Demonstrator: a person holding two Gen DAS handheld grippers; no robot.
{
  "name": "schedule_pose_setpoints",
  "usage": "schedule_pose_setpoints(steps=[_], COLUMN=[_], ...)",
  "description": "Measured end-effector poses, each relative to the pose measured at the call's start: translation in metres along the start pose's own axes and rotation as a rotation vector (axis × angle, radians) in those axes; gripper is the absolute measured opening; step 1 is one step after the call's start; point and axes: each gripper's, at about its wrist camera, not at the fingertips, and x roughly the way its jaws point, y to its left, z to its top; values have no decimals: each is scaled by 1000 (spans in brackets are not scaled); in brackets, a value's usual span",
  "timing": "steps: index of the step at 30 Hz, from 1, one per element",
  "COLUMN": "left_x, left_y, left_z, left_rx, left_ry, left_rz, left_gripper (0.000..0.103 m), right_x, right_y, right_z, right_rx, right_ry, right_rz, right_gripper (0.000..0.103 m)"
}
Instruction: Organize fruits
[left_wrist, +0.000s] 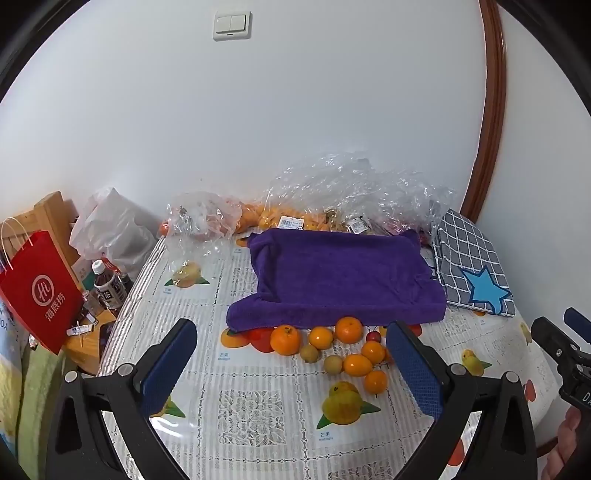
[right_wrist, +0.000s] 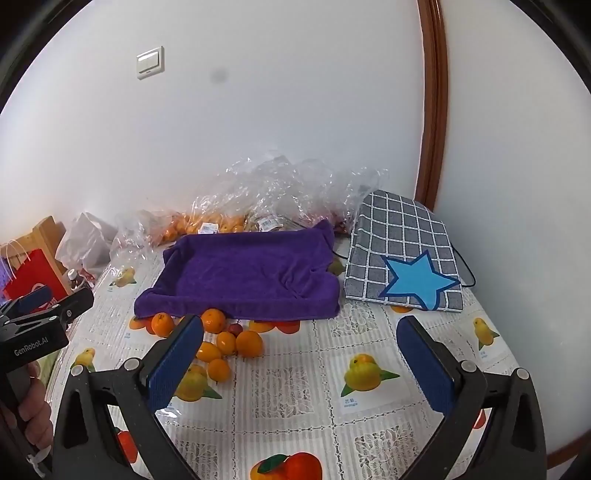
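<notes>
Left wrist view: loose fruit cluster (left_wrist: 340, 350) on the tablecloth (left_wrist: 258, 406), bunched just in front of the near edge of the purple towel (left_wrist: 343, 280). Mixed lot: larger oranges (left_wrist: 285, 339), smaller oval orange fruits (left_wrist: 357, 364), two dull yellow-green round ones (left_wrist: 308, 352), one small red fruit (left_wrist: 373, 336) close to the towel edge. Most touching or nearly touching one another. No sorting visible; none resting on the towel, which looks draped over a shallow tray shape with raised rim and bare top.

Behind towel, against wall: crumpled clear plastic bags (left_wrist: 354, 192), more orange fruit inside, price labels showing. Checked grey cloth with blue star (left_wrist: 472, 273) lying just right of the towel. Off the table's left edge: red paper bag (left_wrist: 40, 291), bottles (left_wrist: 107, 288).

Left gripper (left_wrist: 291, 373) spread fully wide, nothing between pads, hovering above the cloth short of the cluster. Right gripper (right_wrist: 299, 363) likewise wide apart and empty, over bare tablecloth to the right of the fruit; same cluster seen by its left finger (right_wrist: 177, 362).

Judgement: task at its start. Nothing placed, nothing grasped. All loose pieces left to move or group, bagged fruit possibly too. Likely destination the towel-covered tray, though not certain from these views.
</notes>
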Motion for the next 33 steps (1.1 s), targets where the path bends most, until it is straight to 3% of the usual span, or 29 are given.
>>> schedule_pose_setpoints(steps=[33], left_x=[-4], left_y=[3], left_z=[2], left_rx=[-4], left_ry=[-6], left_rz=[-2], left_gripper=[103], right_x=[-12], right_y=[5], right_z=[0], right_rx=[3], right_ry=[-24], right_rz=[19], right_gripper=[103])
